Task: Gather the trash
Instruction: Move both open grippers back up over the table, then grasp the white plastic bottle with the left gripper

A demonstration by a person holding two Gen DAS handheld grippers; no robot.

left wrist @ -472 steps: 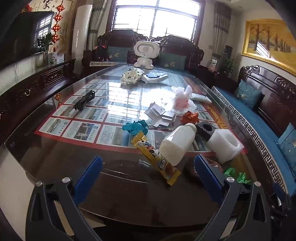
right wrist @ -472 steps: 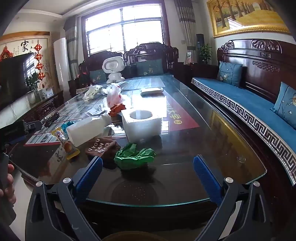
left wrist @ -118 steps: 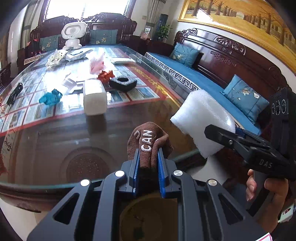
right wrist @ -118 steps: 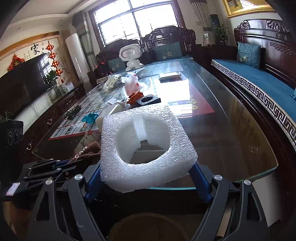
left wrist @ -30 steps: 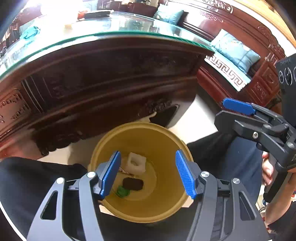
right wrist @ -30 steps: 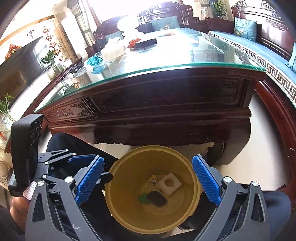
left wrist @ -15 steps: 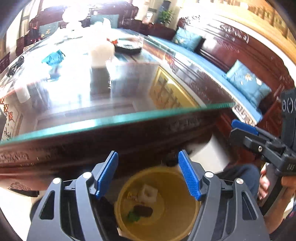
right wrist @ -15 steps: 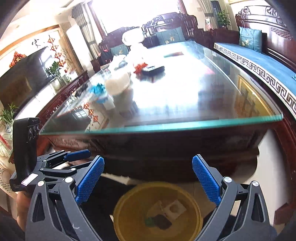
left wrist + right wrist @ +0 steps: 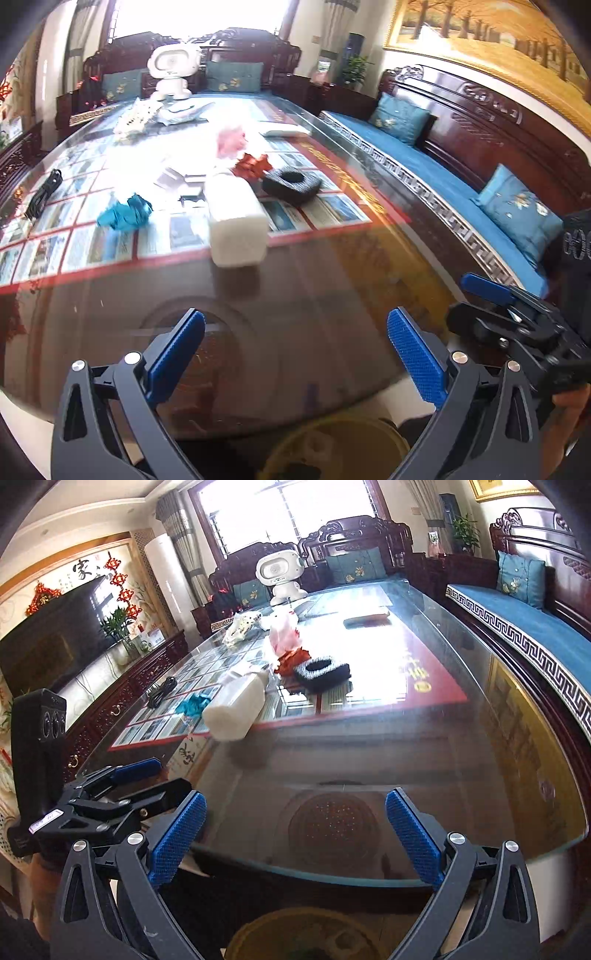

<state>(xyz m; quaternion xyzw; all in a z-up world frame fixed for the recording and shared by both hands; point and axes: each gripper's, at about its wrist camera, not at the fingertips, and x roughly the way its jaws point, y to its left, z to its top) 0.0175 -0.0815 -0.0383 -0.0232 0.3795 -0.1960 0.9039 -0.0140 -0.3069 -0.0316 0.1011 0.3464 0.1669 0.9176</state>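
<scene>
Fingers of both the left gripper (image 9: 295,354) and right gripper (image 9: 295,836) are spread, holding nothing, low in frame. Trash on the bench (image 9: 424,760): bottle (image 9: 236,218), black ring (image 9: 291,182), teal scrap (image 9: 123,214). Bin (image 9: 291,938) below.

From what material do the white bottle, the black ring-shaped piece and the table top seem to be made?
White bottle: probably matte, slightly translucent plastic; light glows softly through its body.
Black ring-shaped piece: likely foam; dull, rough-looking surface with a hole cut through, no shine.
Table top: glass, glossy; it mirrors the window, shows a greenish edge, and pictures lie visible beneath it.
</scene>
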